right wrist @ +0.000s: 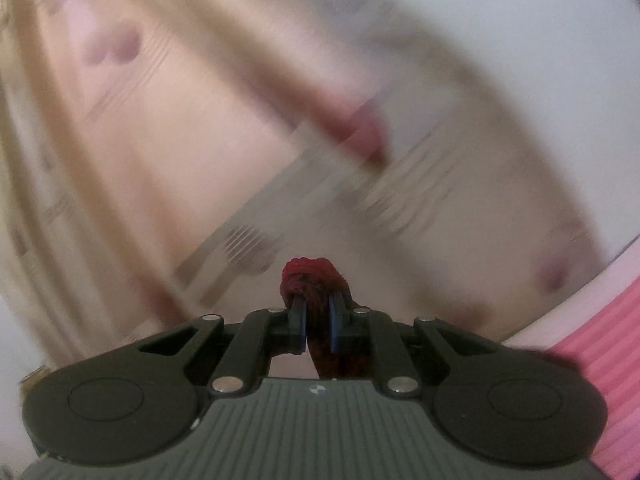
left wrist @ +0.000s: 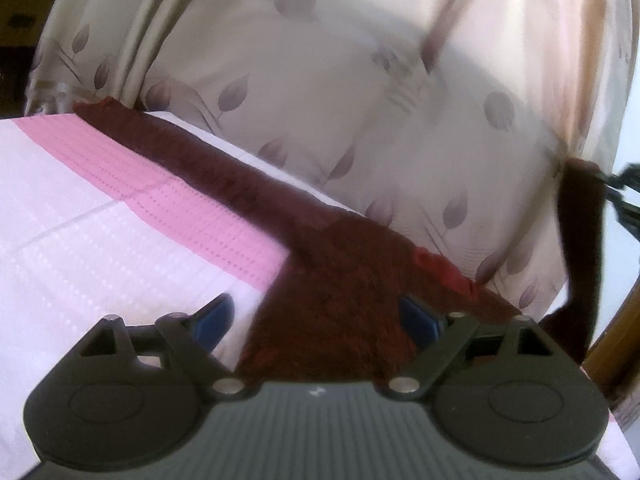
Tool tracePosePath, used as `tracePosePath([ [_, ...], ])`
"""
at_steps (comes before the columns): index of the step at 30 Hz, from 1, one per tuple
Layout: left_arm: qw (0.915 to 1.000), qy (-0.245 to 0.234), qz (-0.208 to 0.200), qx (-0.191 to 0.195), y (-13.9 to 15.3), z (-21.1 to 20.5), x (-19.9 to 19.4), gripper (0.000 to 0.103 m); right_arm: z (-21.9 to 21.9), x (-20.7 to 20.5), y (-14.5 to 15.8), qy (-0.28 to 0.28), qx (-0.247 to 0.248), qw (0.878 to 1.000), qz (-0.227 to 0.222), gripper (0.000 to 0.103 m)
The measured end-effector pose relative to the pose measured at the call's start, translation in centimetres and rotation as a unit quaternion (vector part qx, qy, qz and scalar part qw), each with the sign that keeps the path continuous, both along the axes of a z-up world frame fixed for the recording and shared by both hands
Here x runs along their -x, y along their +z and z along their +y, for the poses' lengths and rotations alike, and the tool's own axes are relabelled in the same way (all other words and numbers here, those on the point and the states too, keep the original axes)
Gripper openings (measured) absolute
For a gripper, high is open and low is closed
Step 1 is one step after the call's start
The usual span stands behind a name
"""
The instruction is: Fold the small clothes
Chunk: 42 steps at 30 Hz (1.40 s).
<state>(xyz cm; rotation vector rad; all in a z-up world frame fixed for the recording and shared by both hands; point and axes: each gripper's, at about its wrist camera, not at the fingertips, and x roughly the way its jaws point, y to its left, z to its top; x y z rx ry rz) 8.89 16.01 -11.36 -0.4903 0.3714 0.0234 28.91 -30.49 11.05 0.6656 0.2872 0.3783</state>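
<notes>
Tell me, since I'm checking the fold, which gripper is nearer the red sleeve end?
Right. The right gripper is shut on the sleeve end; the left gripper is open over the garment's body.

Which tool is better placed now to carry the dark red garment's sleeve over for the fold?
Probably the right tool: it is shut on the garment, with cloth bunched between its fingers. The left tool is open above the garment and holds nothing.
</notes>
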Motion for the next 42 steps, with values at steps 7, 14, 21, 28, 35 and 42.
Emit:
tracePosePath([
  [7,1.0000,0.000,-0.005,-0.005,0.0,-0.1,0.2,0.090,10.5,-2.5,-3.8,0.079,-0.005,0.996,0.038,0.016],
  [14,0.9998,-0.005,-0.012,0.016,-0.2,0.7,0.5,0.090,17.8,-3.6,-9.2,0.124,-0.007,0.989,0.084,0.016],
  [21,0.9993,-0.009,-0.019,0.031,-0.3,1.0,0.6,0.090,22.7,-3.7,-13.7,0.142,0.009,0.982,0.121,0.016],
  [28,0.9988,-0.008,-0.025,0.042,-0.4,1.2,0.8,0.090,25.6,-3.7,-16.5,0.148,0.059,0.978,0.138,0.016],
  [35,0.9985,-0.005,-0.026,0.048,-0.4,1.3,0.9,0.090,27.0,-4.0,-18.8,0.154,0.069,0.973,0.156,0.021],
  [42,0.9983,0.003,-0.018,0.055,-0.3,1.4,0.7,0.090,27.0,-4.3,-19.9,0.187,0.032,0.966,0.176,0.044],
])
